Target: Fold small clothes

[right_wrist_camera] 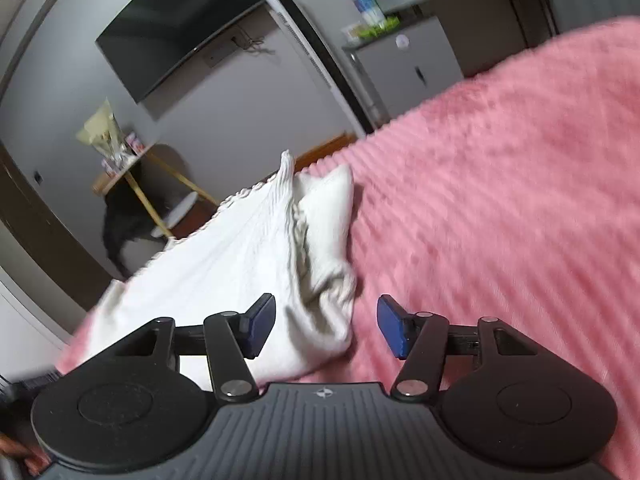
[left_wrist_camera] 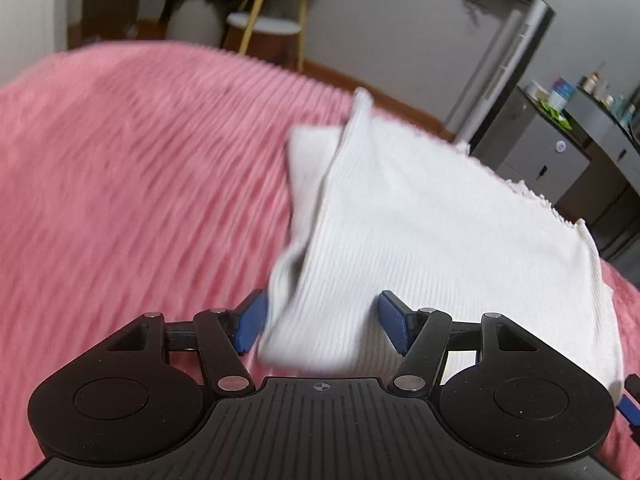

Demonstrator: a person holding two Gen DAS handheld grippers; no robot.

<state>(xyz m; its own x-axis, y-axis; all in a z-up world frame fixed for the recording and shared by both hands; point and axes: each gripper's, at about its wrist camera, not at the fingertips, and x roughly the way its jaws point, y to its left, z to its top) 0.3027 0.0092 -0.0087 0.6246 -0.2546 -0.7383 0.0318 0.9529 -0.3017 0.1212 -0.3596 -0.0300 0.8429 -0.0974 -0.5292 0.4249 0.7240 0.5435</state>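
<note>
Fold step just released, likely: white garment [left_wrist_camera: 420, 216] folded on pink blanket [left_wrist_camera: 120, 180]. Left gripper [left_wrist_camera: 320, 322] and right gripper [right_wrist_camera: 326, 326] jaws parted, gripping nothing; cloth edge between each pair. Next: regrasp edge or smooth fold; motion blur limits certainty.

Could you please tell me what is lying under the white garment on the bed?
The white garment rests on the pink ribbed blanket, which shows all around it. A folded-under white layer peeks out along one side; anything beneath the middle is covered.
</note>
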